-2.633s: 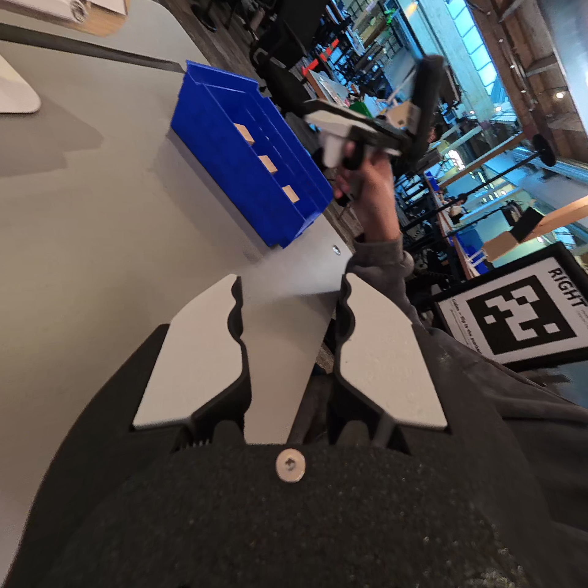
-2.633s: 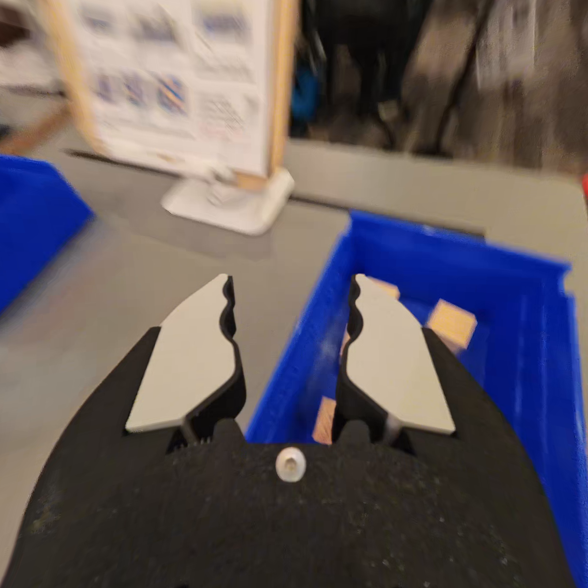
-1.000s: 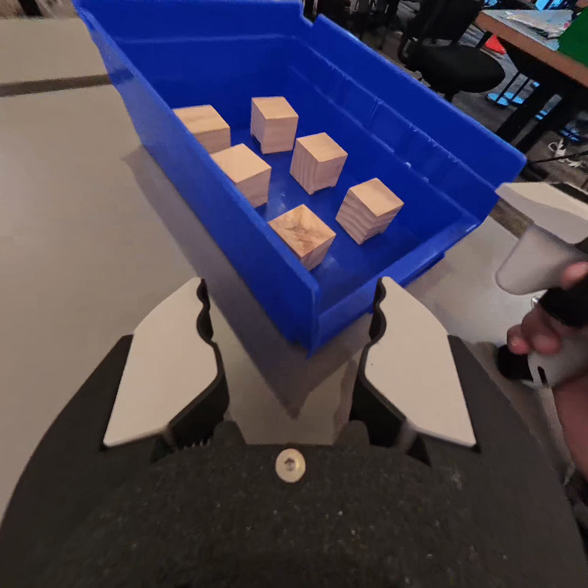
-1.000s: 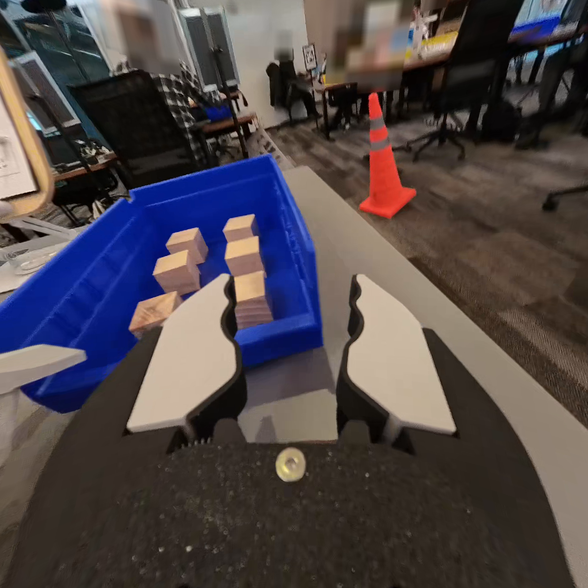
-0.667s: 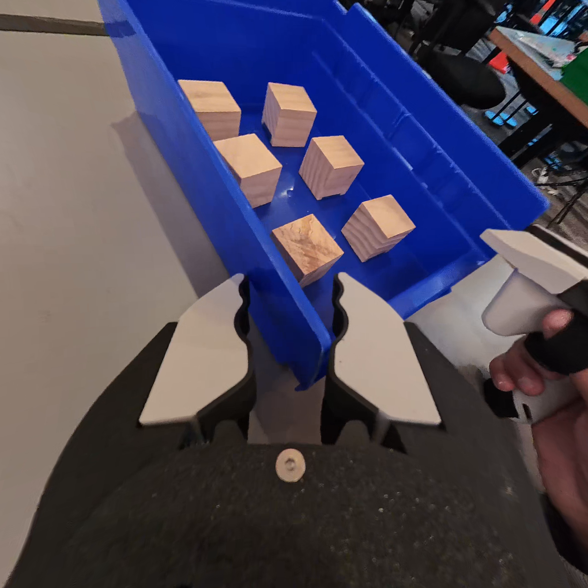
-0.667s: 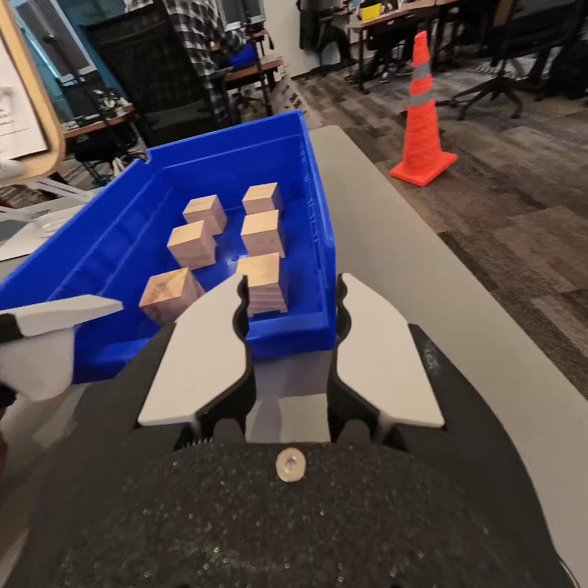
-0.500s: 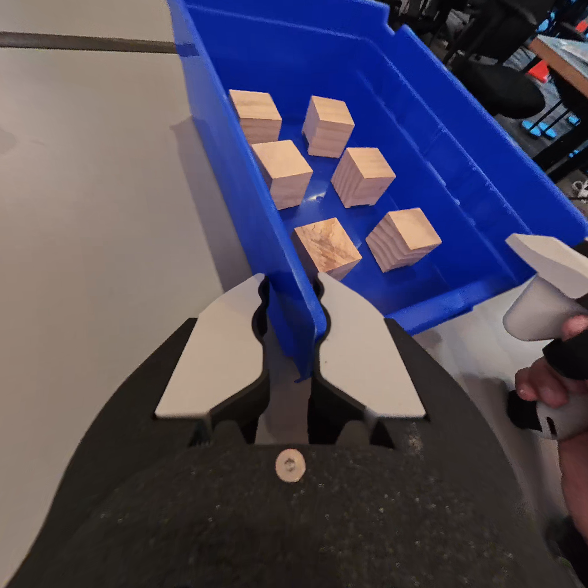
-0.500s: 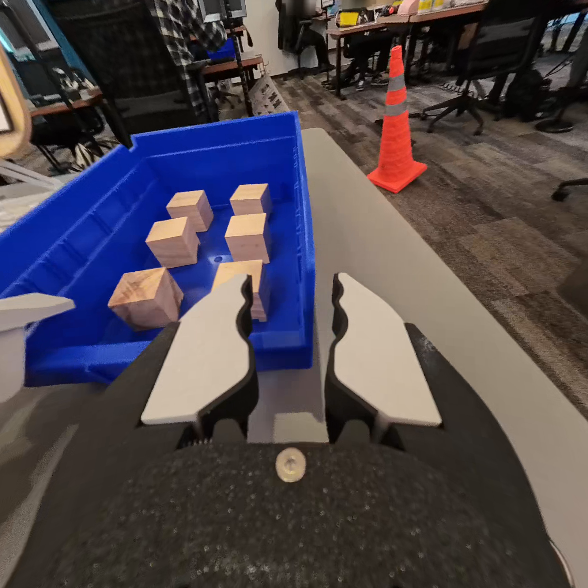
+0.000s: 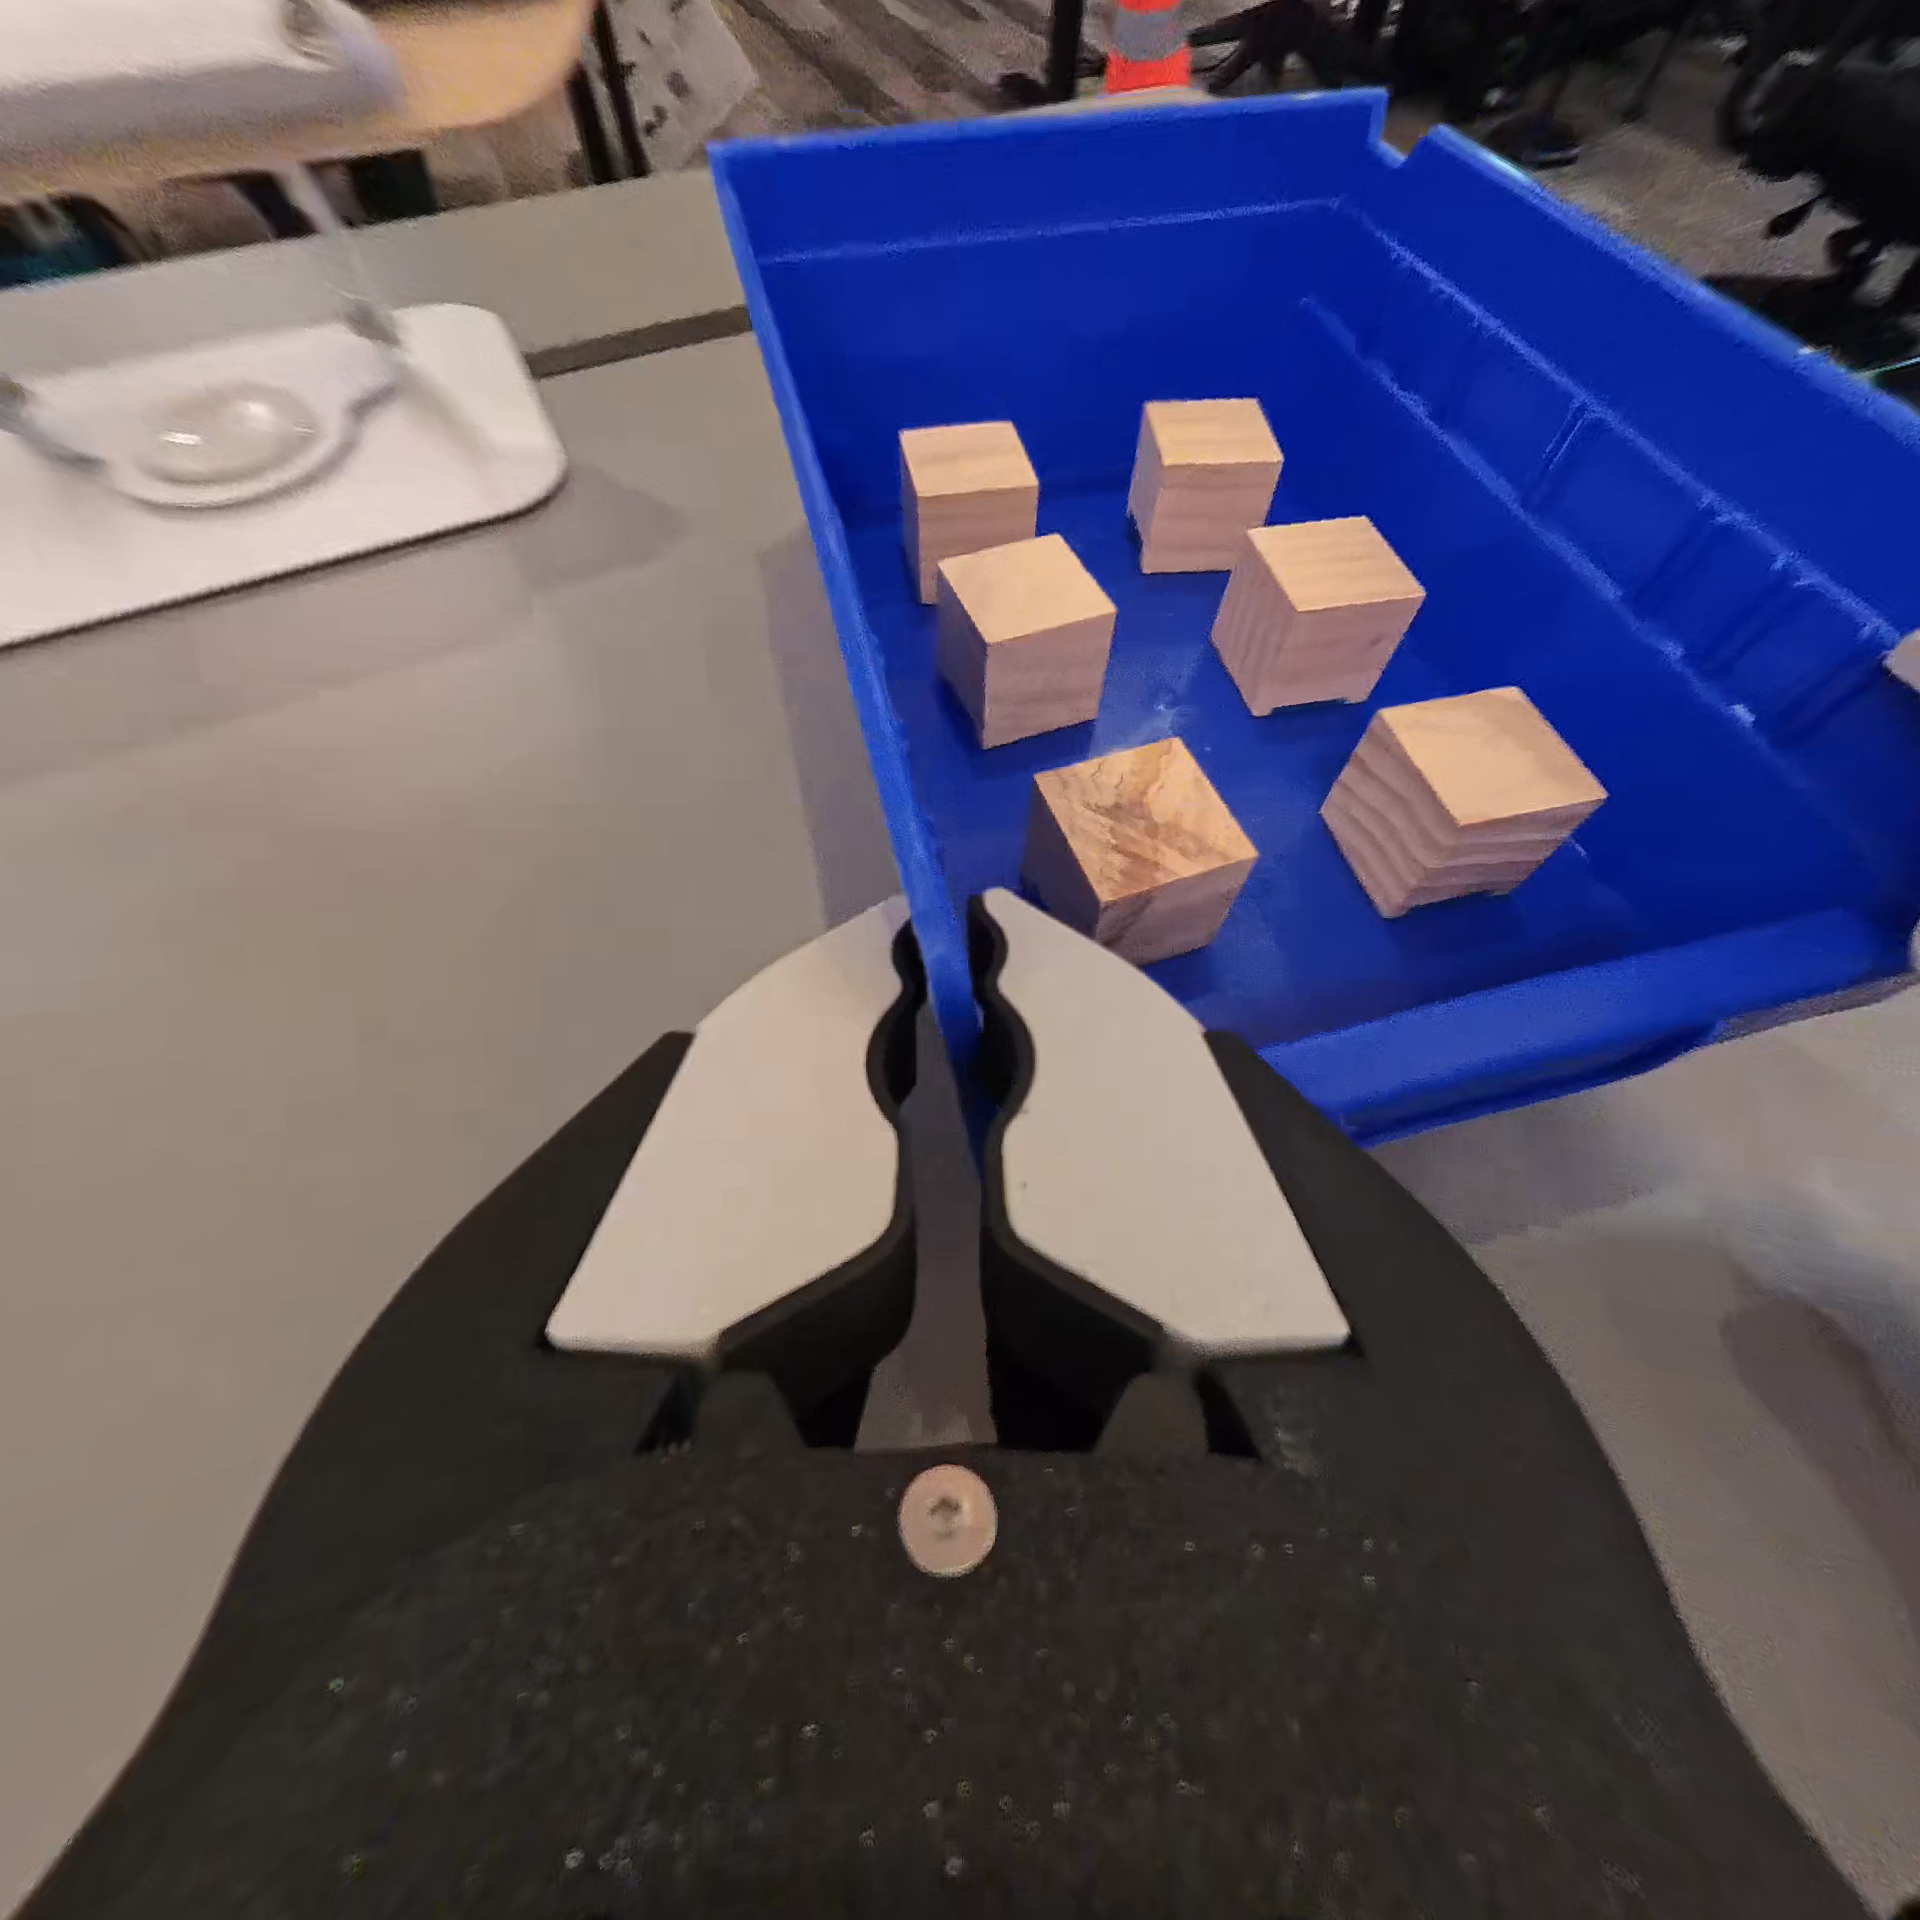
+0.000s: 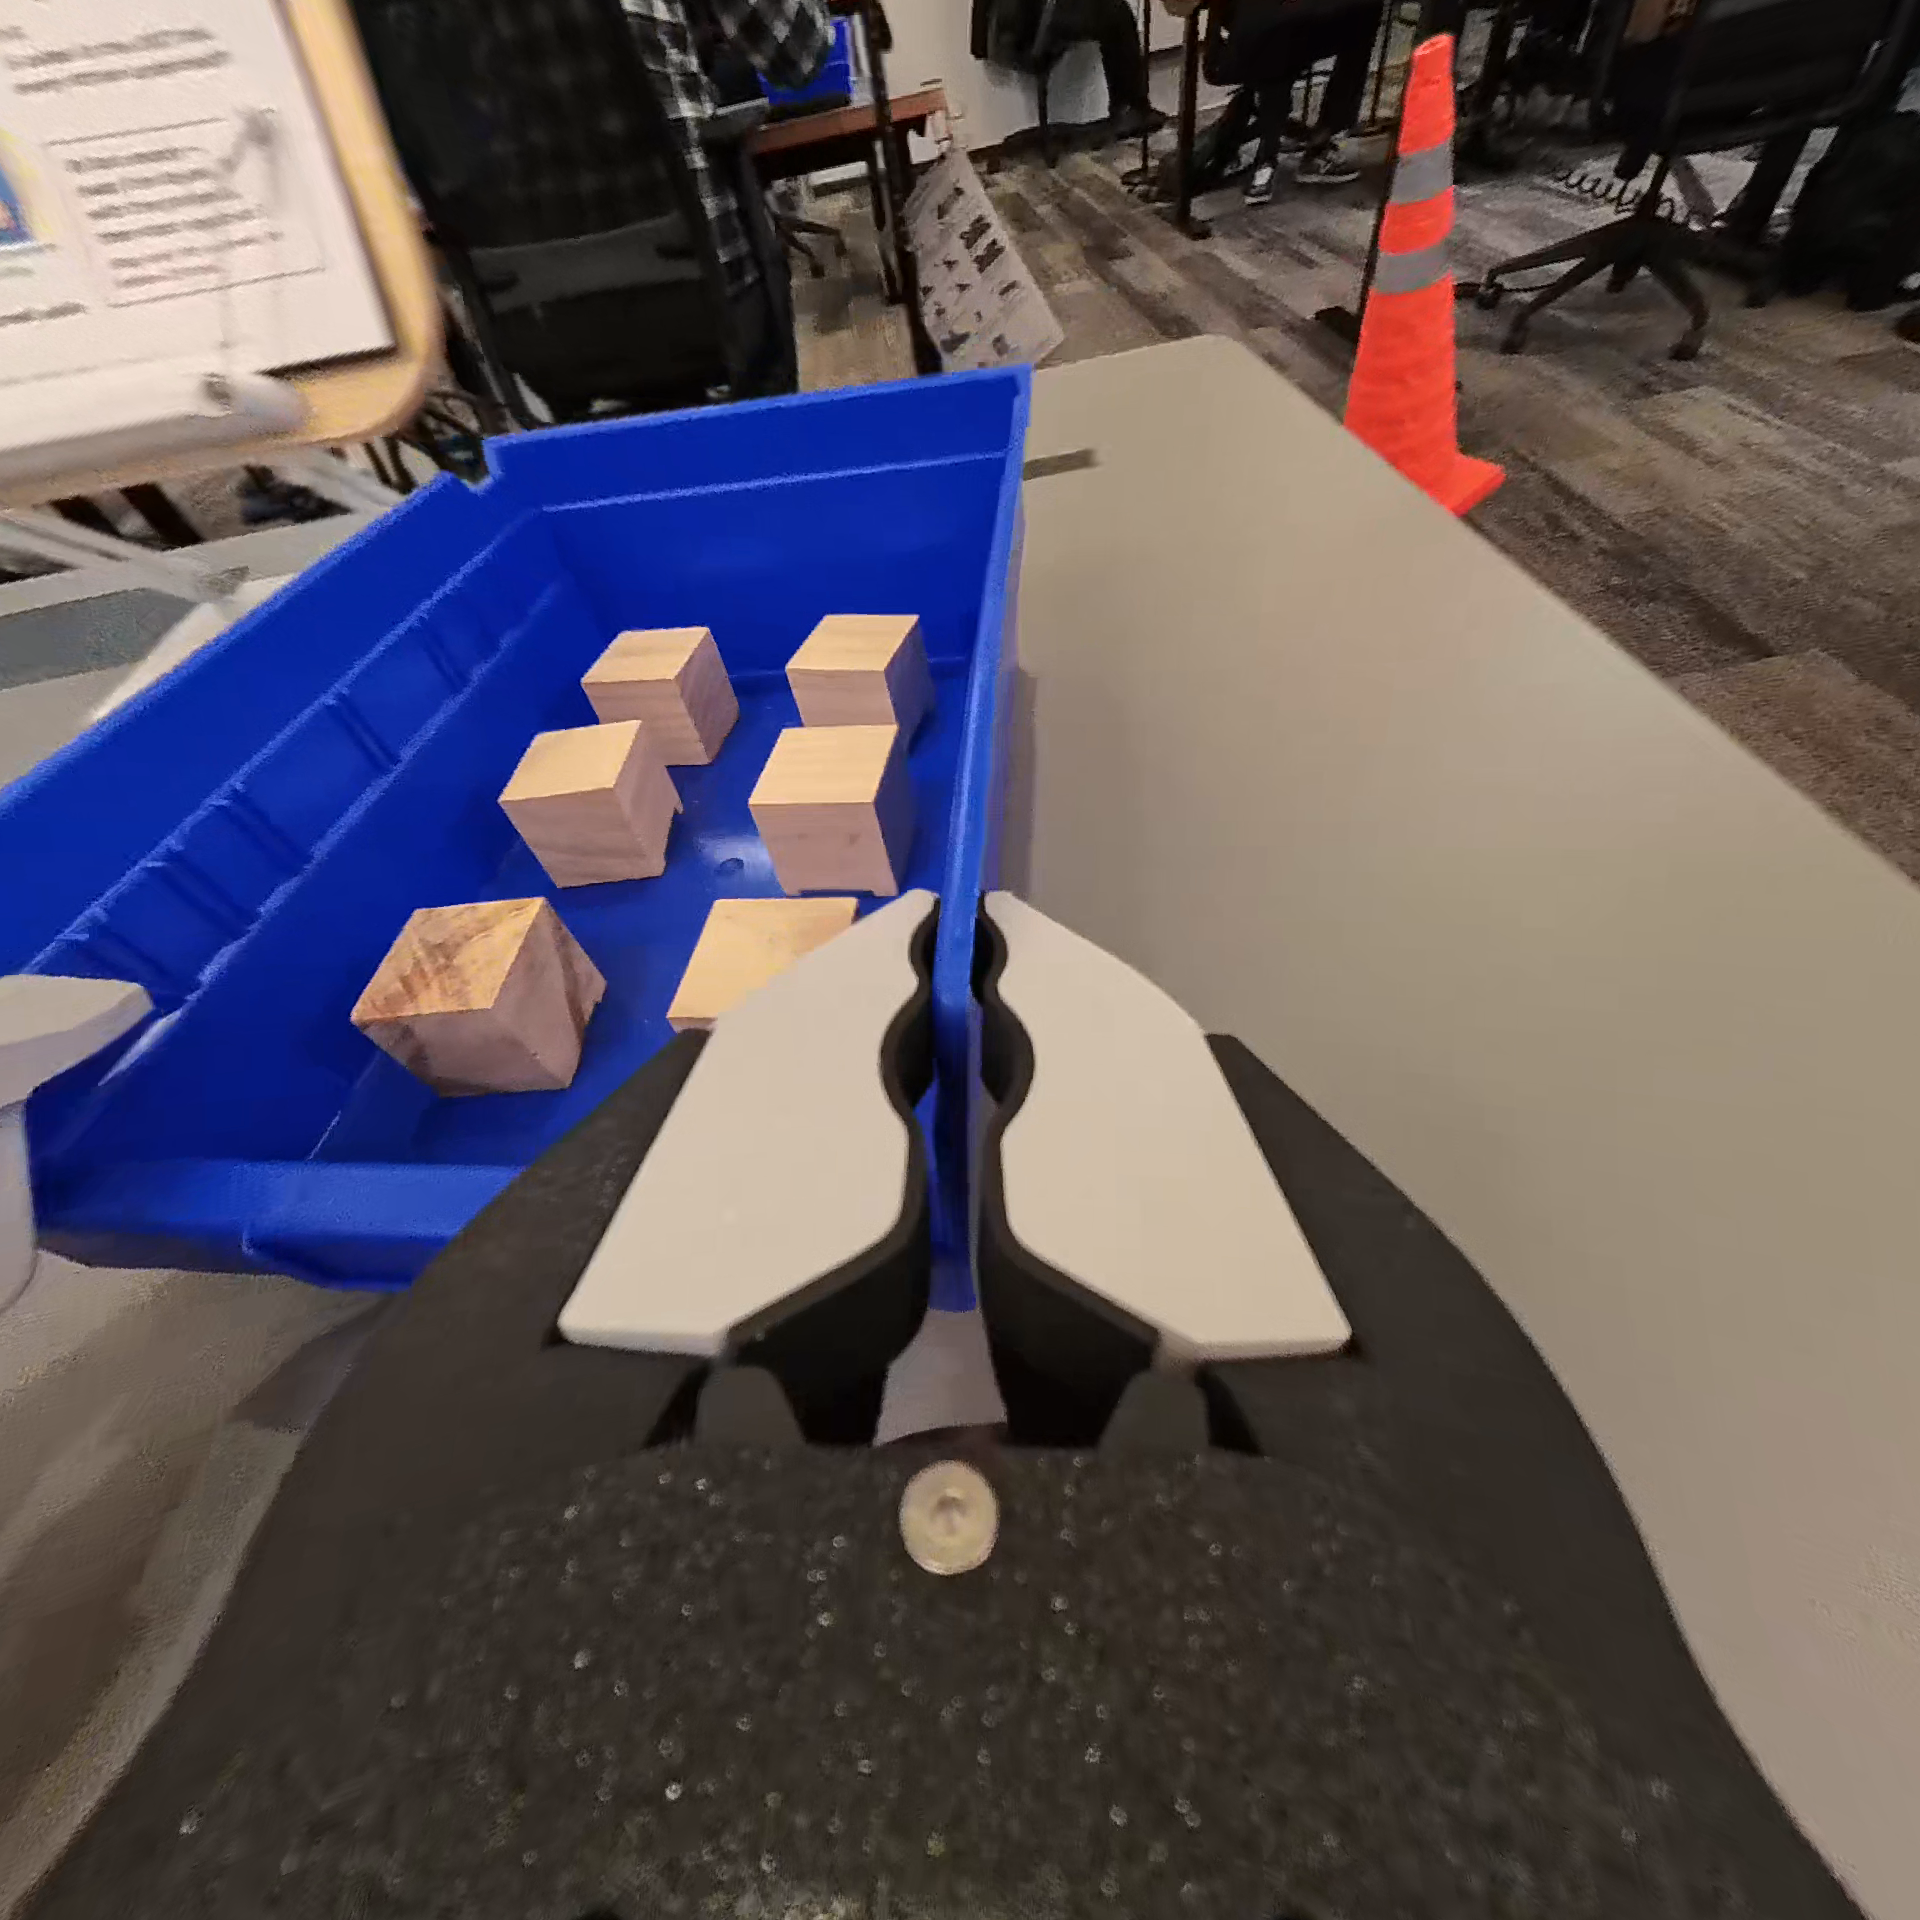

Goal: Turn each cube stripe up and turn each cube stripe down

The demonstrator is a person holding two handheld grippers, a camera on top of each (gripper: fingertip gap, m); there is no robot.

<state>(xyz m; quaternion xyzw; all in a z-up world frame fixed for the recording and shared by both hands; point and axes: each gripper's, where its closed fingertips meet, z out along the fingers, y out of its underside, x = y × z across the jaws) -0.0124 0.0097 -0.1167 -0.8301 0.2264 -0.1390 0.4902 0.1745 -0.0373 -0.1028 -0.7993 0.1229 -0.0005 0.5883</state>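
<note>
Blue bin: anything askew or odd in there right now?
One thing: the darker-grained cube nearest the front sits turned at an angle to the other five in the blue bin. No stripe shows on any cube. Both grippers' jaws clamp the bin's side walls.

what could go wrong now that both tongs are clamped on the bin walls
Both the left tongs and right tongs pinch only thin side walls of the blue bin, so it may slip or twist if pulled. The six loose wooden cubes could slide or tip over. The bin sits close to the table edge.
</note>
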